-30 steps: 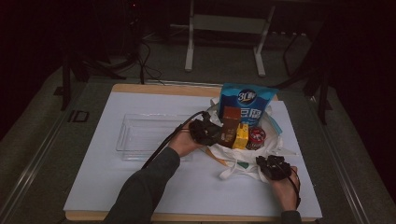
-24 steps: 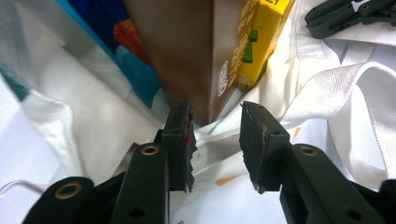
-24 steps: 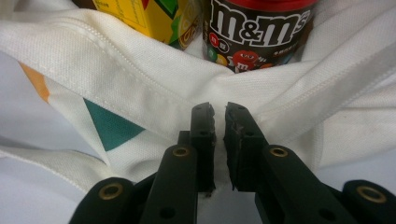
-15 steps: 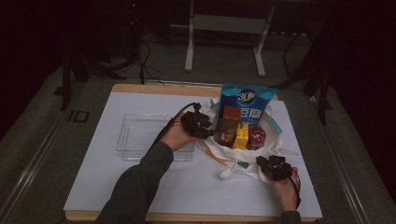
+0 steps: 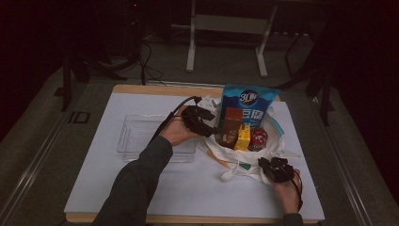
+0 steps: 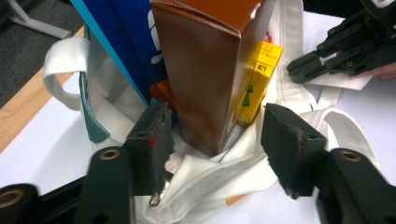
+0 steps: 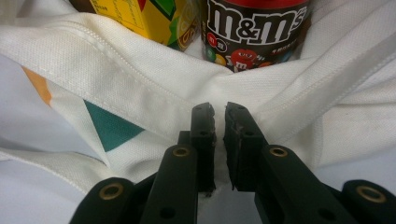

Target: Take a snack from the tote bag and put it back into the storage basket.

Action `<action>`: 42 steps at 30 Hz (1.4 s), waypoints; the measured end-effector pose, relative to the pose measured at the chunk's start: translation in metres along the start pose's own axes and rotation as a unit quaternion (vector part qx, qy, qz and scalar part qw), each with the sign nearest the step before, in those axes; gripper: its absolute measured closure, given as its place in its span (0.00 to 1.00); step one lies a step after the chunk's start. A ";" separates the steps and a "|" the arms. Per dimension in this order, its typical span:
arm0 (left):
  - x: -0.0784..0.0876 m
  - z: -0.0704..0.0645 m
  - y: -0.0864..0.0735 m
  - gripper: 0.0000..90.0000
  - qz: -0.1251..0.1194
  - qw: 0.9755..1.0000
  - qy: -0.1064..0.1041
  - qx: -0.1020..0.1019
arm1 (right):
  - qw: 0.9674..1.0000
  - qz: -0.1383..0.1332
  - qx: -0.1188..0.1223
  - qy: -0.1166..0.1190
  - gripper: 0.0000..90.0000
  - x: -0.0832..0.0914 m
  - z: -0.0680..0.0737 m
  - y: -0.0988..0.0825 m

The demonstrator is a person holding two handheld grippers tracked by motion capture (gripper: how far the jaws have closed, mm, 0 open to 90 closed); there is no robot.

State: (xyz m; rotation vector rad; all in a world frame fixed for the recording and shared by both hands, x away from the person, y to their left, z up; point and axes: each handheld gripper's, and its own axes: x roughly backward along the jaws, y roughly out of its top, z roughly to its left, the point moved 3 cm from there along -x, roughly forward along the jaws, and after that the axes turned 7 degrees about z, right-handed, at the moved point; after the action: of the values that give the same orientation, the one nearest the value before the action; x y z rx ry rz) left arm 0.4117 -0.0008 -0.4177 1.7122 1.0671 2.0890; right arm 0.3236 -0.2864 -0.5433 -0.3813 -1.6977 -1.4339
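A white tote bag [image 5: 244,162] lies open on the table with a tall brown carton [image 5: 231,126] [image 6: 205,79], a blue pouch [image 5: 249,101] [image 6: 126,37], a yellow carton [image 5: 243,137] [image 7: 140,16] and an M&M's can [image 5: 258,139] [image 7: 252,32] standing in it. My left gripper [image 5: 207,126] [image 6: 217,114] is at the bag's left. Its jaws have just been opening and now stand wide on either side of the brown carton without touching it. My right gripper [image 5: 266,165] [image 7: 218,109] is shut on the bag's near rim cloth [image 7: 140,74].
A clear plastic tray [image 5: 141,136] sits on the white sheet left of the bag, under my left forearm. The bag's loose handles [image 5: 230,175] trail toward the front edge. Metal stand legs [image 5: 190,47] rise beyond the table.
My left gripper has let go of the brown carton, opened its jaws and drawn back a little up and to the left. The right gripper has stayed put.
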 end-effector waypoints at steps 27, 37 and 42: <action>-0.013 0.015 0.033 0.32 -0.014 1.000 -0.011 -0.026 | 1.000 -0.009 -0.012 0.016 0.91 -0.001 -0.004 -0.002; -0.033 0.017 0.040 0.31 -0.020 1.000 -0.015 -0.015 | 1.000 -0.010 -0.015 0.021 0.91 -0.001 -0.005 -0.002; -0.036 0.011 0.044 0.32 -0.016 1.000 0.002 -0.020 | 1.000 -0.010 -0.014 0.021 0.91 -0.001 -0.005 -0.002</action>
State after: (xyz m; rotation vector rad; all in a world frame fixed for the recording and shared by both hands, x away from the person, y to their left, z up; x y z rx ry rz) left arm 0.4437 -0.0493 -0.4150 1.6617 1.0389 2.0808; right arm 0.3246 -0.2911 -0.5456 -0.3484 -1.6549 -1.4712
